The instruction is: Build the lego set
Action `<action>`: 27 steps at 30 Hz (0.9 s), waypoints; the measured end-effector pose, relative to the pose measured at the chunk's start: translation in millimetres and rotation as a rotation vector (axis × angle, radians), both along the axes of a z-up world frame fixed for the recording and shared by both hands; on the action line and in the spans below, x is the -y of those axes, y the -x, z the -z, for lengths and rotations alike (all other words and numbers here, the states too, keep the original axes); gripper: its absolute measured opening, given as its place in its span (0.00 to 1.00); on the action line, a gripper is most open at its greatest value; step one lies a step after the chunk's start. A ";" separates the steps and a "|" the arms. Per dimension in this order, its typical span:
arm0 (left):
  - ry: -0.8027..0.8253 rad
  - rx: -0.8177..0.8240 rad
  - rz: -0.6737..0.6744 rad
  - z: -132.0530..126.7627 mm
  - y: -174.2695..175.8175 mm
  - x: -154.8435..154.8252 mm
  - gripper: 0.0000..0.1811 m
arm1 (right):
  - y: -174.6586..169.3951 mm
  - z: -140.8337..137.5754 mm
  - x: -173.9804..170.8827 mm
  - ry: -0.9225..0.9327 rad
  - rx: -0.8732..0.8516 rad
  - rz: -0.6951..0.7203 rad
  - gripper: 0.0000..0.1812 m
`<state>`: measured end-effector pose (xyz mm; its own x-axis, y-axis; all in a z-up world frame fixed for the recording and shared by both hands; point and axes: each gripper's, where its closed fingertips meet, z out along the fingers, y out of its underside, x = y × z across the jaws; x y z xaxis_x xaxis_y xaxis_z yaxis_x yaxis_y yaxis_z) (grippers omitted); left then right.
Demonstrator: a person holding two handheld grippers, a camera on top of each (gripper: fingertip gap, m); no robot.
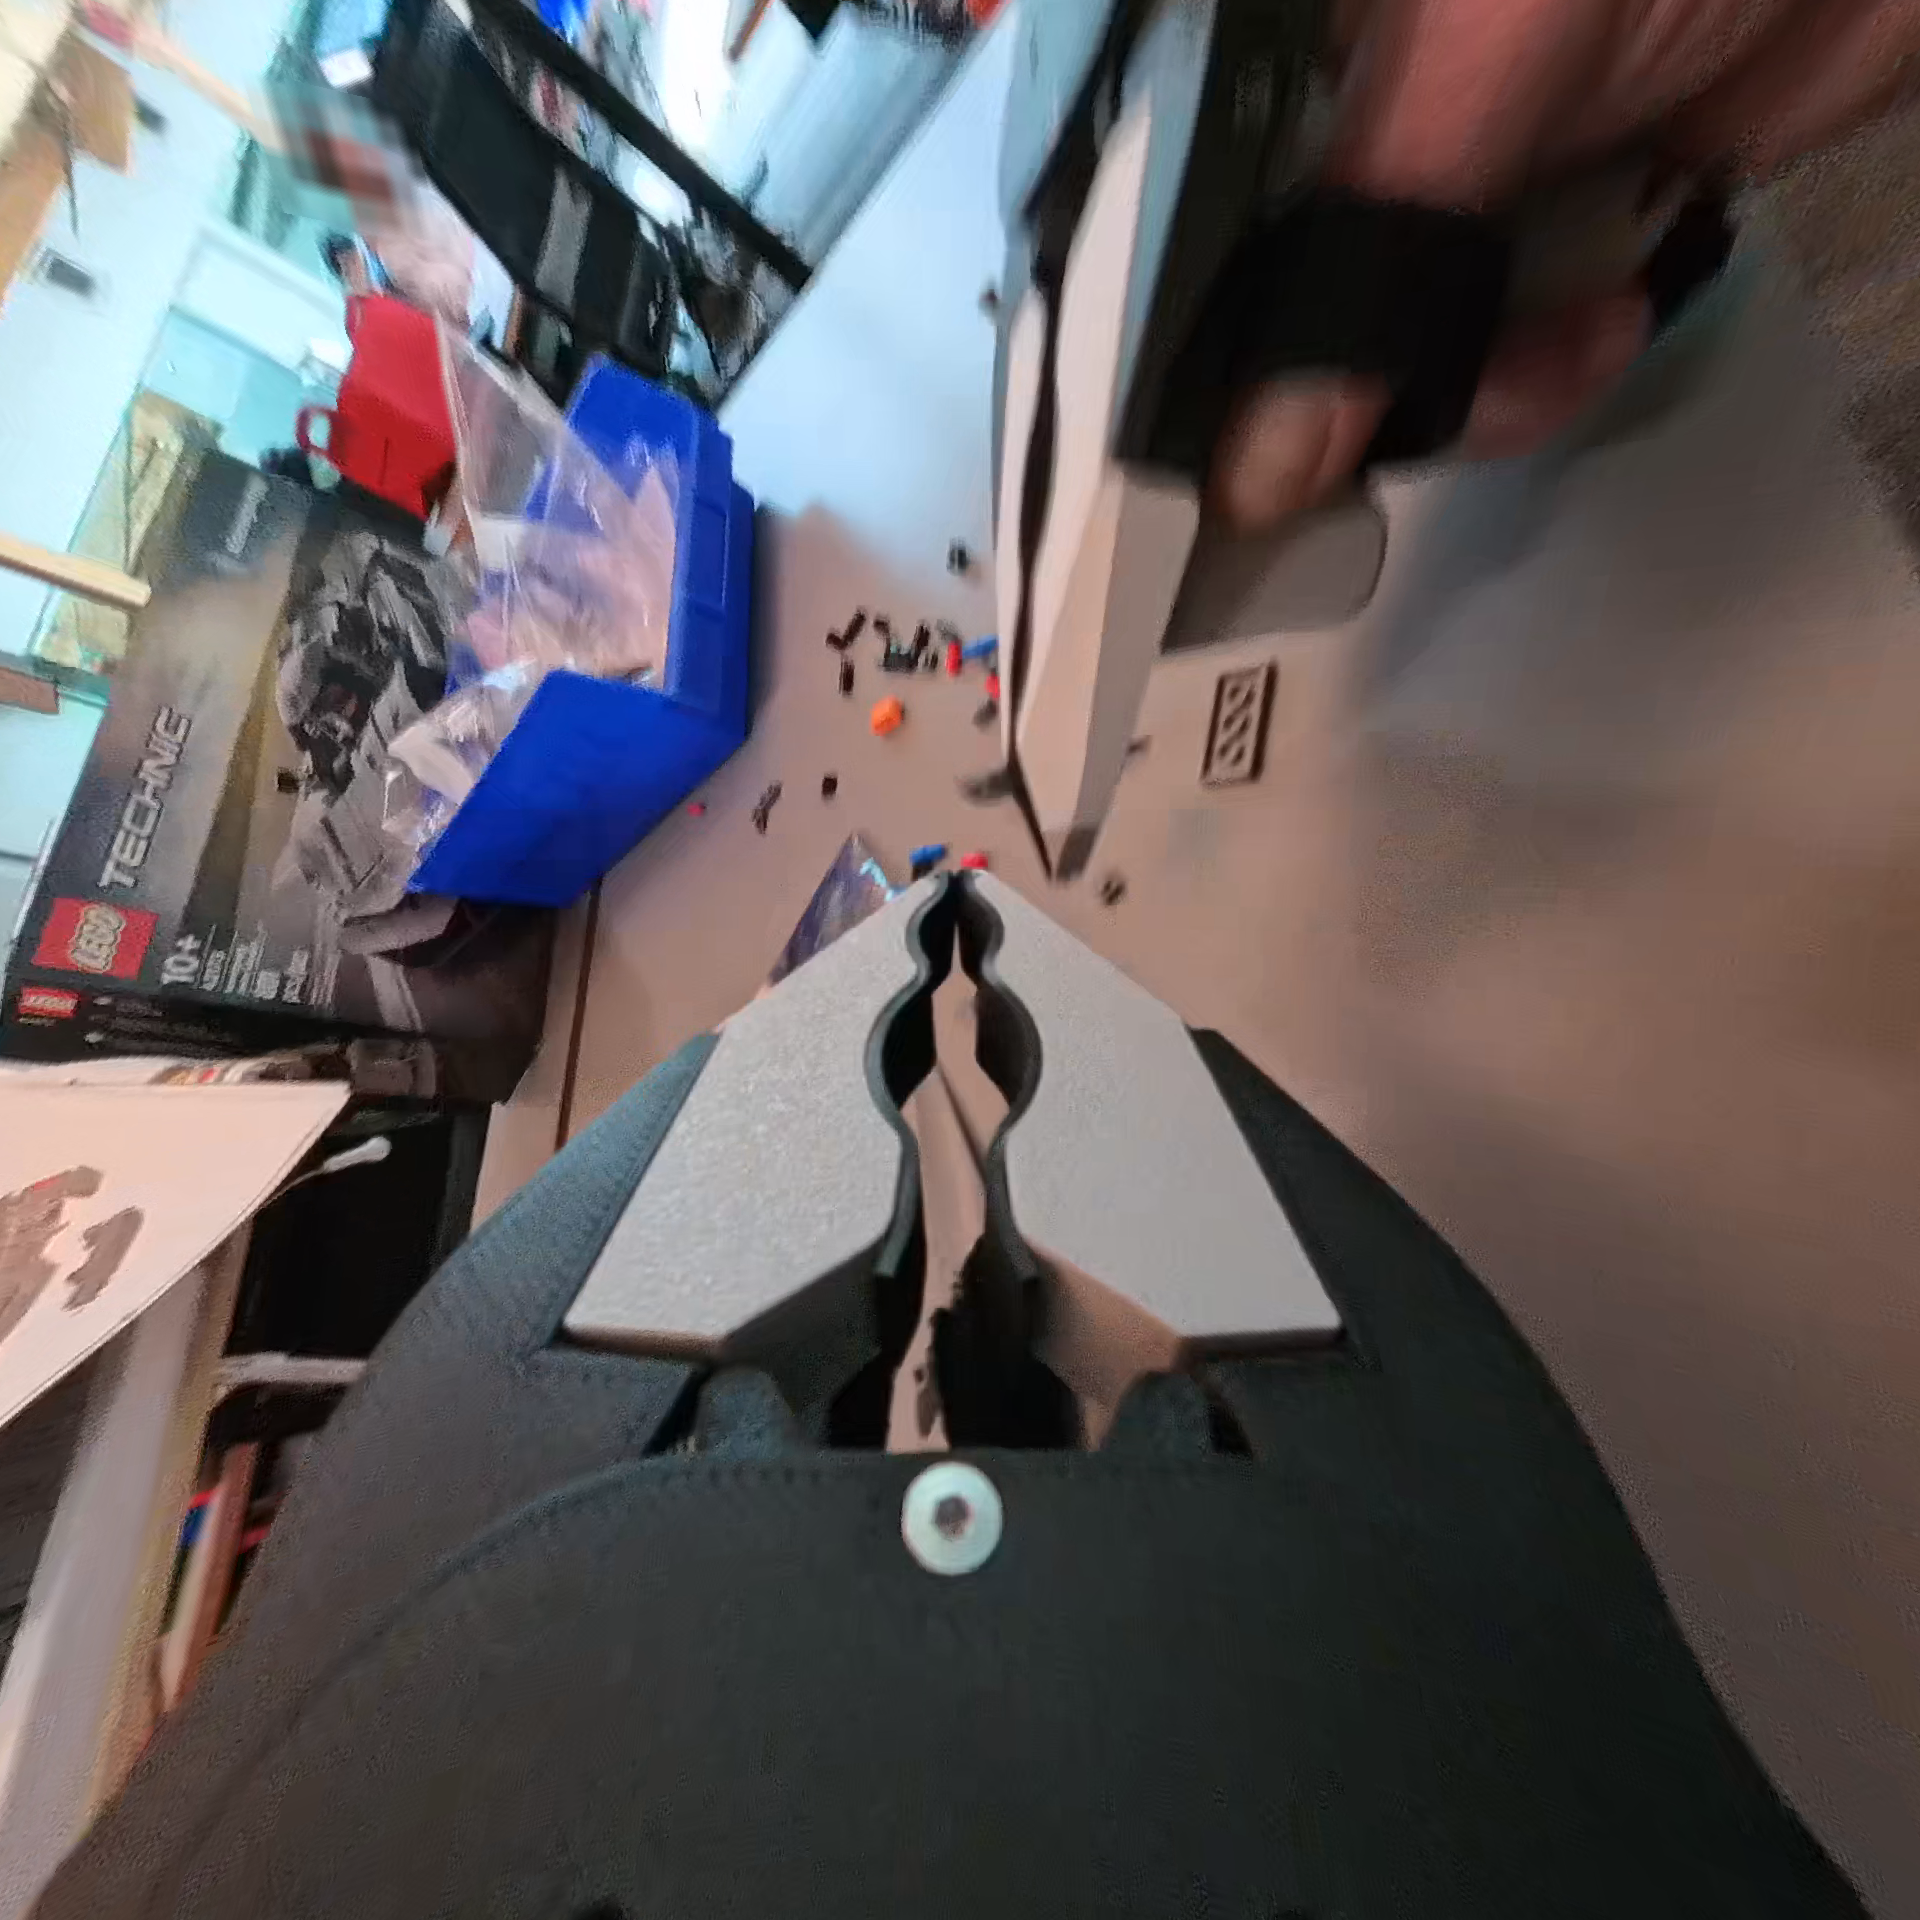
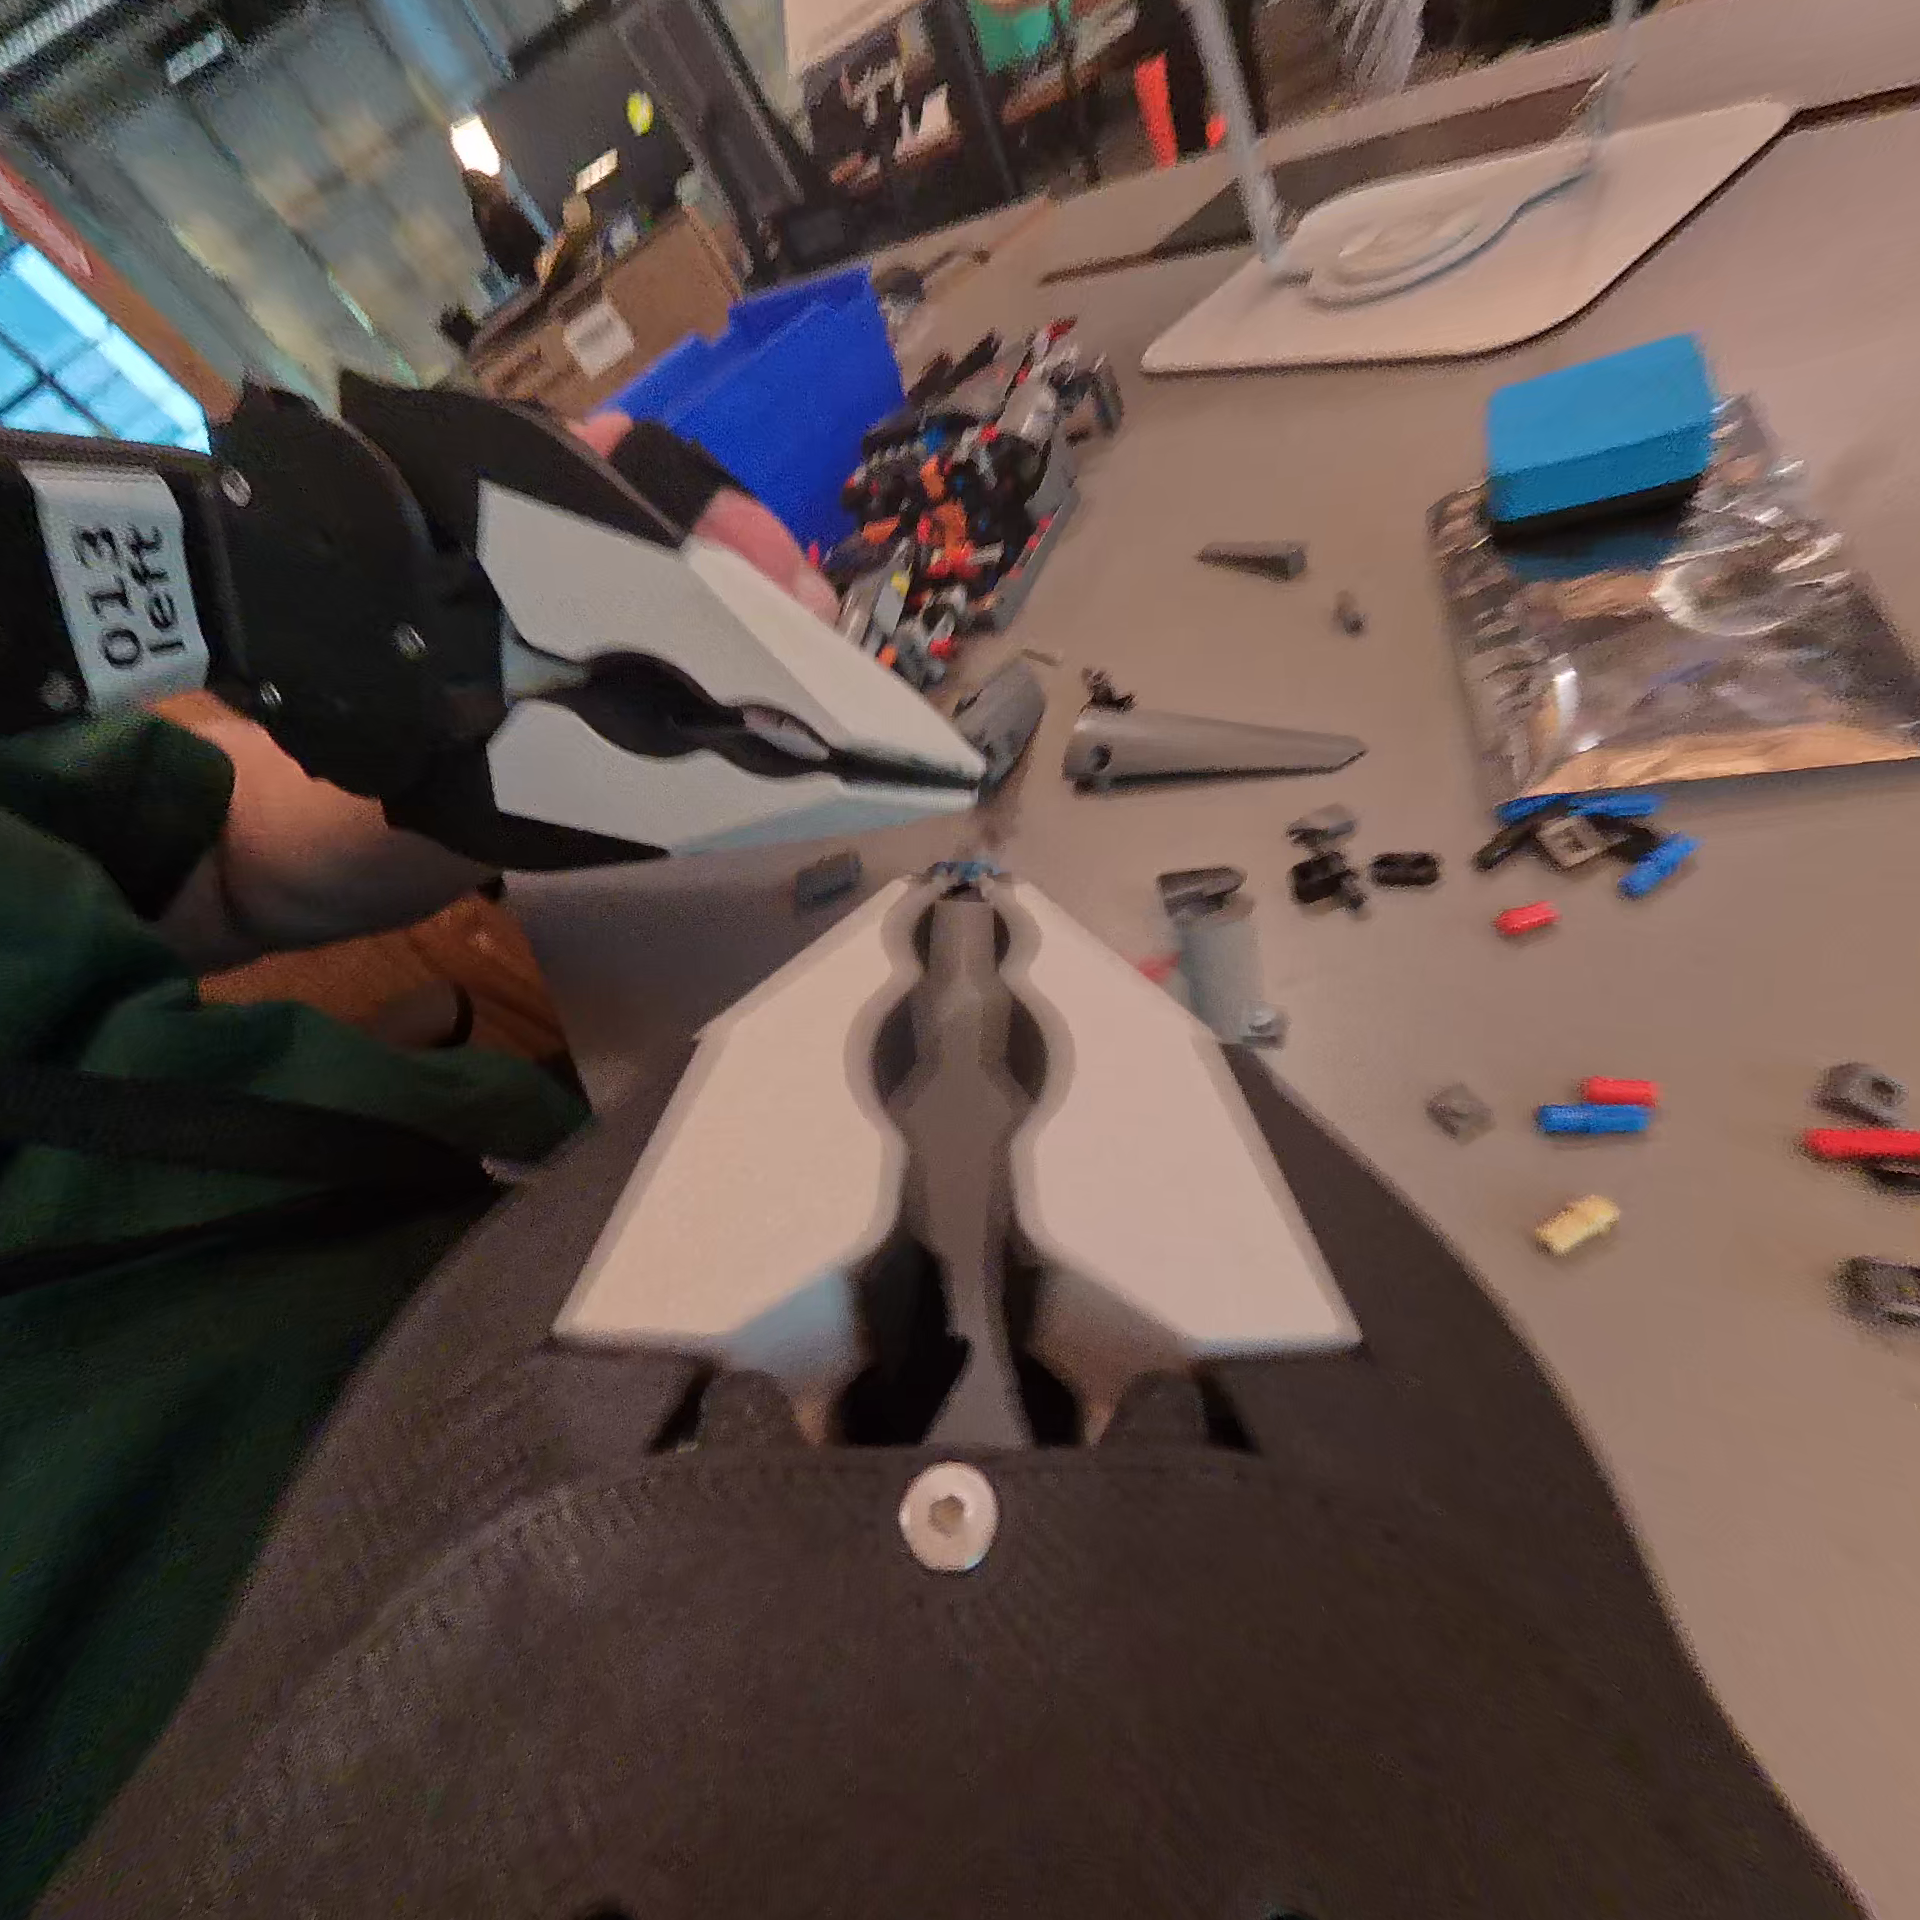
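The right gripper (image 2: pixel 961 883) pinches a small blue lego piece (image 2: pixel 964 876) while the left gripper (image 1: pixel 956 883) is pressed together with nothing in it, so I think a piece is being carried to the half-built lego model (image 2: pixel 966 488) far across the table (image 2: pixel 1662 1455), and next it must be lined up

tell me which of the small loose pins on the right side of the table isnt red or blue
The pale yellow stubby pin, lying alone nearest the camera's right edge. The short red pin and blue pin lie together just beyond it.
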<state>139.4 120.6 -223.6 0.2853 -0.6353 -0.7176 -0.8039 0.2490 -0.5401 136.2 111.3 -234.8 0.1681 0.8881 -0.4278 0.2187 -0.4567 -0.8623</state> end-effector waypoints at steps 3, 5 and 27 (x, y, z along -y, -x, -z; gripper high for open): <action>0.029 -0.002 -0.018 7.8 -5.4 -1.0 0.00 | 10.2 8.2 6.9 0.010 0.006 0.004 0.00; 0.114 -0.002 -0.050 23.9 4.7 -2.8 0.00 | 4.9 11.8 3.8 0.034 0.022 0.006 0.00; 0.244 0.087 -0.262 68.0 13.0 -11.1 0.20 | -33.9 -5.6 11.0 -0.299 0.152 0.152 0.14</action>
<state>126.4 131.7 -291.6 0.5143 -0.6820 -0.5200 -0.7720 -0.1041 -0.6270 170.1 100.4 -229.2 0.3494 0.9301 -0.1132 0.3041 -0.2268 -0.9253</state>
